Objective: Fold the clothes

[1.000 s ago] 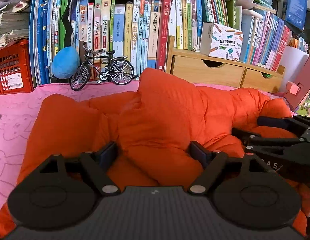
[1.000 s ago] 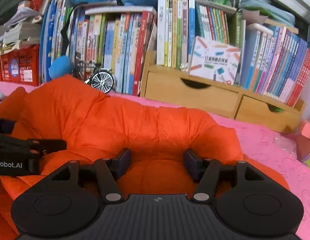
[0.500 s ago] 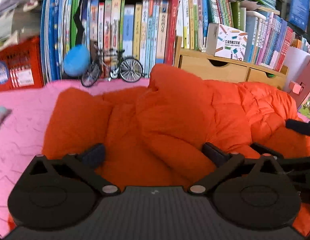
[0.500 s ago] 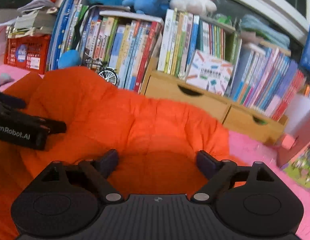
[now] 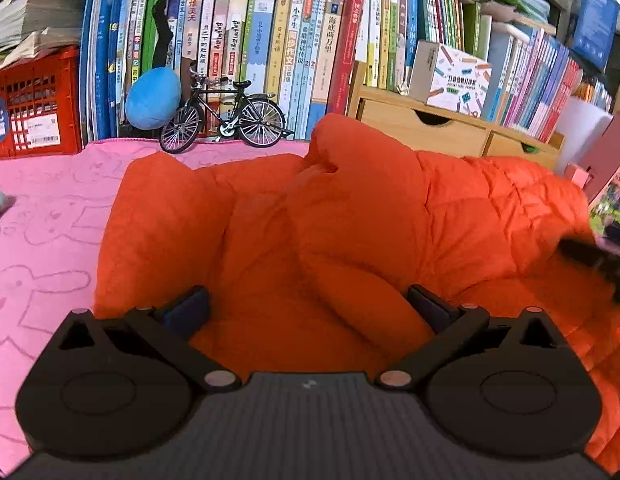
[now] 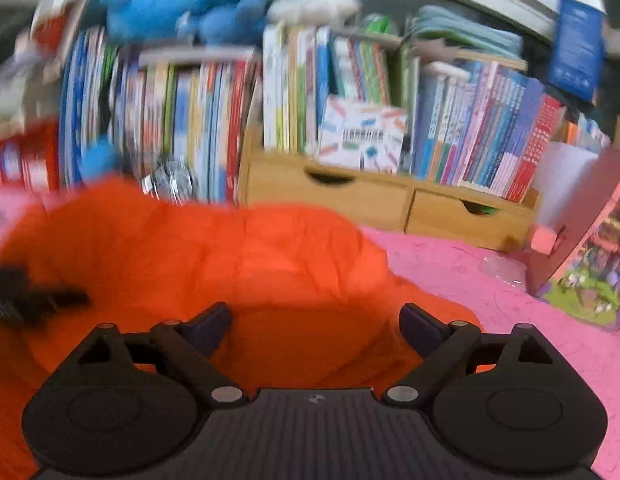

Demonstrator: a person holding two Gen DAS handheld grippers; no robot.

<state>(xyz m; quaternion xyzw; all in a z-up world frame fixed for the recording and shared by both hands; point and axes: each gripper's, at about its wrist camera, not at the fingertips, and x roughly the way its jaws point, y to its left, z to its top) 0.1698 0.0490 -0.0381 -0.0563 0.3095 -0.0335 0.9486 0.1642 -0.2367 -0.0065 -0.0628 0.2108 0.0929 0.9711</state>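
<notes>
An orange puffy jacket [image 5: 350,220] lies bunched on the pink rabbit-print cloth [image 5: 49,240]. My left gripper [image 5: 307,308] hovers over its near part, open wide; a fold of jacket lies between the fingers, but the pads do not press it. In the right wrist view, which is blurred, the jacket [image 6: 229,256] fills the lower left. My right gripper [image 6: 314,320] stands over its right end with jaws opening, and the pads are off the fabric. Each gripper shows as a dark blur at the edge of the other's view: the right one [image 5: 598,256], the left one [image 6: 29,300].
Rows of books [image 5: 269,48] stand behind the cloth. In front of them are a model bicycle [image 5: 225,120], a blue plush ball [image 5: 151,98] and a red crate [image 5: 33,108]. Wooden drawers [image 6: 370,200] sit at the back right, and a pink box [image 6: 590,264] leans at the right edge.
Both grippers have let go of the jacket and spread wide. The jacket has settled flatter. The right gripper has pulled up and away, showing more pink cloth on its right.
</notes>
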